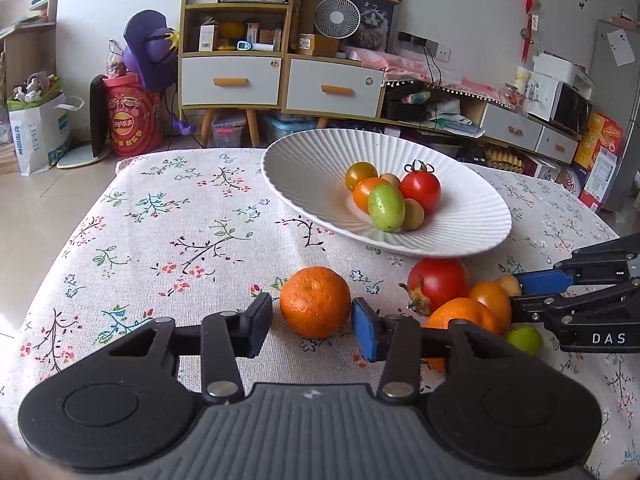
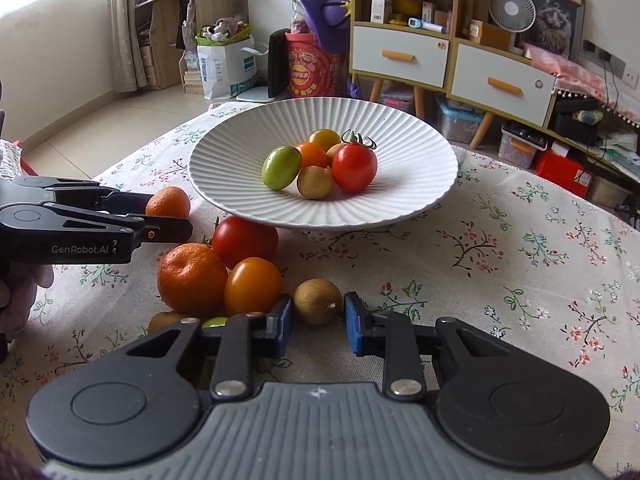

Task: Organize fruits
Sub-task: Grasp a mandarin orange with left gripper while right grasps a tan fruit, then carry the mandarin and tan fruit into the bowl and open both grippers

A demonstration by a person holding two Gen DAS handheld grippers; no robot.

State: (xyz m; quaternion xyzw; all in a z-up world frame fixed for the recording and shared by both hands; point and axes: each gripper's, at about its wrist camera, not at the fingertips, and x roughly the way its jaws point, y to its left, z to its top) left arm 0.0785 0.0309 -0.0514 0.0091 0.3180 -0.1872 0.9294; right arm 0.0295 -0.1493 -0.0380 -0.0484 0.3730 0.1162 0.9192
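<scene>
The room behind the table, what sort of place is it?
Most likely a lived-in home living room: a floral tablecloth on the table, a shelf cabinet stuffed with papers and boxes, and a small white fan.

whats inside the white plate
The white plate holds a red tomato, a green one, an orange, a yellow and two brownish fruits. Anything beneath the pile is hidden.
</scene>
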